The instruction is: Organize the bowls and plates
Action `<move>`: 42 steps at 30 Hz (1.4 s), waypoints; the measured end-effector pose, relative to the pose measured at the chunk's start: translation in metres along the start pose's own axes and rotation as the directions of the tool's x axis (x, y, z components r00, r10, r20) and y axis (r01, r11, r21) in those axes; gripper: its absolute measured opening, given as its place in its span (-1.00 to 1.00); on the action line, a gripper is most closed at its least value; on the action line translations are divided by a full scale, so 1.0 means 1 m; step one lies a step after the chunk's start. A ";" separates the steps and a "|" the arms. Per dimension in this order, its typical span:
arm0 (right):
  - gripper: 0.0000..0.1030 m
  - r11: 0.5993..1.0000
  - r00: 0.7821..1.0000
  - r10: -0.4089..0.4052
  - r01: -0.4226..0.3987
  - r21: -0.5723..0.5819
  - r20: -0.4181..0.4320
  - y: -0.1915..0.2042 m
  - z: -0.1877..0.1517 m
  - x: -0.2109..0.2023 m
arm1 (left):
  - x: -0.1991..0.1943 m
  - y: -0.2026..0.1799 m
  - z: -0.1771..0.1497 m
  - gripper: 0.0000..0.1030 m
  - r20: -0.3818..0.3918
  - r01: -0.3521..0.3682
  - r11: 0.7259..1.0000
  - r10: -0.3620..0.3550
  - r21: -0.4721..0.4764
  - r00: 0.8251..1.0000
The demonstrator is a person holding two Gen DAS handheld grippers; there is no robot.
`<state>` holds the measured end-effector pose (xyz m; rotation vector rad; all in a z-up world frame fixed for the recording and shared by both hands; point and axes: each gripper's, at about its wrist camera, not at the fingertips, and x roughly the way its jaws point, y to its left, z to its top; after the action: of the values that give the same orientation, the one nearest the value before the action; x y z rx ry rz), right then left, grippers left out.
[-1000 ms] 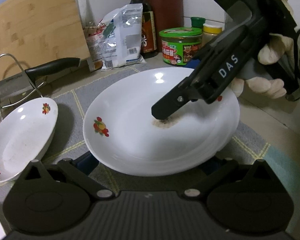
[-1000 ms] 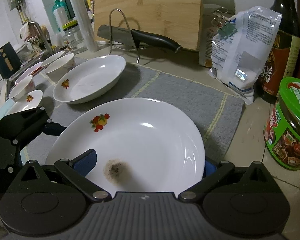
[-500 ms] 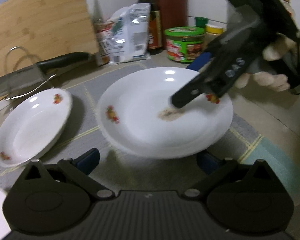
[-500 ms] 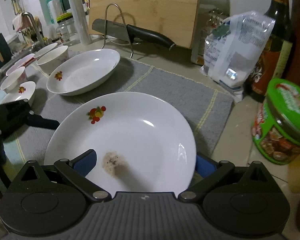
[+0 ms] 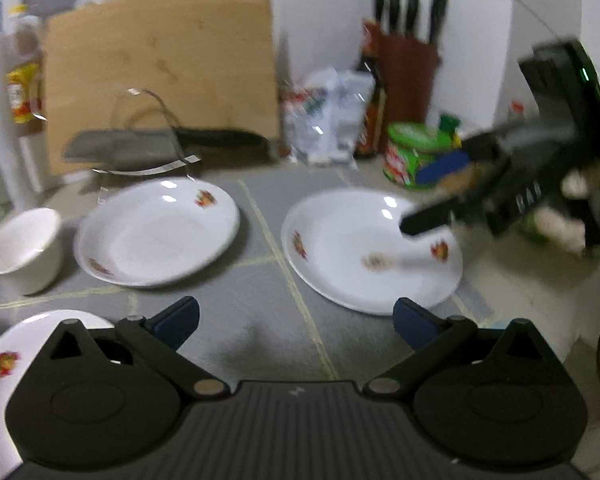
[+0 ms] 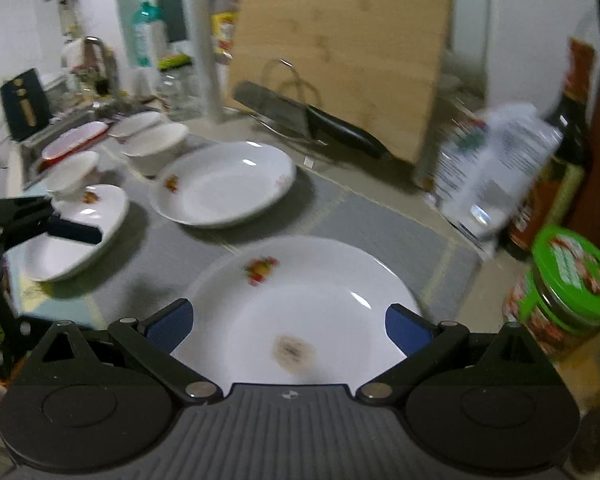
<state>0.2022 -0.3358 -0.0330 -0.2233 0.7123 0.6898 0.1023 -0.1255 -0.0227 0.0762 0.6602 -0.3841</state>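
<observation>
Dirty plate (image 6: 300, 312) lay on mat (image 5: 268, 216) betw. wide-apart pads of right gripper (image 6: 288, 324); left gripper (image 5: 296, 320) also spread, empty, short of plate.

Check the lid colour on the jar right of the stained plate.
Bright green lid with a printed label, on the jar beside the stained plate. Clearest in the right wrist view.

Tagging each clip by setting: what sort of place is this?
Most likely a home kitchen counter: a knife block by the wall, a wooden cutting board leaning behind a cleaver, and a sink tap at the far end.
</observation>
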 end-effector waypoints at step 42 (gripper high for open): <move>1.00 0.993 0.979 0.110 -0.099 0.070 -0.175 0.211 0.027 0.153 | -0.075 0.154 -0.133 0.99 -0.099 -0.106 0.994 0.107 0.015 0.989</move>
<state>0.1635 -0.0877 -0.1061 -0.1940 0.9205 0.7528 0.0281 0.0669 -0.0897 0.1401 0.7496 -0.2816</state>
